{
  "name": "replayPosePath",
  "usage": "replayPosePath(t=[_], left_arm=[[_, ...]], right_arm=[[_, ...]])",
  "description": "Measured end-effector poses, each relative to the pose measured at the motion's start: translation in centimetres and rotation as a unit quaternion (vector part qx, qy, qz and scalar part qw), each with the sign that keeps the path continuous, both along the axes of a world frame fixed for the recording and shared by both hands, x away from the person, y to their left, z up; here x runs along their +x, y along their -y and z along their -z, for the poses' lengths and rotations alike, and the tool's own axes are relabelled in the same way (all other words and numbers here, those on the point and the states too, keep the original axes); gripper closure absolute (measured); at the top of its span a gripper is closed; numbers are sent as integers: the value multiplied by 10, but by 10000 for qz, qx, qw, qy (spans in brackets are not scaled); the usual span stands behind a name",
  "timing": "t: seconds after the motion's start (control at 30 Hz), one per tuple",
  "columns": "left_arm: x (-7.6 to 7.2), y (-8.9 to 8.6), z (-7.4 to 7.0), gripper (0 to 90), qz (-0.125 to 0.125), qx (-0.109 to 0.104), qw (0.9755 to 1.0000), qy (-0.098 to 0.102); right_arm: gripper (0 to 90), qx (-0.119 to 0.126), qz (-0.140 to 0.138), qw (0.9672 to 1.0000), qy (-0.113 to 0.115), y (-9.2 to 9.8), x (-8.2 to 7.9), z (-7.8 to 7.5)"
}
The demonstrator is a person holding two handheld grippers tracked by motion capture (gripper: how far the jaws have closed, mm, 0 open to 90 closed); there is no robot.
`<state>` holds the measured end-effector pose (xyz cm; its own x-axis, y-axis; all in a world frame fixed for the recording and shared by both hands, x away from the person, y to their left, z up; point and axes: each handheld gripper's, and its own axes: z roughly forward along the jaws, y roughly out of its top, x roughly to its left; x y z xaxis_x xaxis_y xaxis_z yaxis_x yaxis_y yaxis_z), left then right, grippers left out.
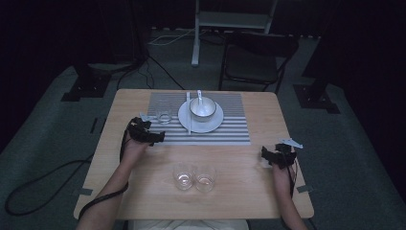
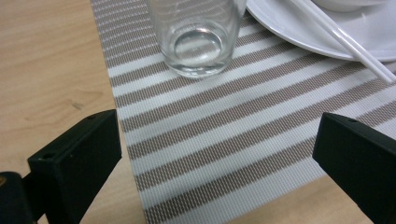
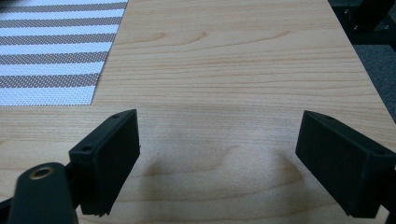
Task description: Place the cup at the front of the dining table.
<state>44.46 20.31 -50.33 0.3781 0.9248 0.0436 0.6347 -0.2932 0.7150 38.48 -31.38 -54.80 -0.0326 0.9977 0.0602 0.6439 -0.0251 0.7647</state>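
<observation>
A striped placemat lies at the table's far middle, carrying a white plate with a bowl, a spoon and white chopsticks. A clear glass stands on the mat's left part. My left gripper hovers just short of that glass, jaws wide open over the mat, nothing between them. Chopsticks cross the plate at upper right there. My right gripper sits open above bare wood near the right edge, its jaws empty.
Two more clear glasses stand side by side at the near middle of the wooden table. A black chair and a white stand are beyond the far edge. Cables trail on the floor at left.
</observation>
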Motion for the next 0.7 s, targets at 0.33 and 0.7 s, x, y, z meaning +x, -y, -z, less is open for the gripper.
replayPosePath(t=[0.33, 0.7], left_arm=[[-19, -7, 0, 17, 74, -39, 9998, 152], [-33, -18, 1, 17, 48, 89, 9996, 277]], right_arm=[[130, -2, -2, 10000, 1, 0, 0, 0], [130, -20, 2, 10000, -6, 0, 0, 0]])
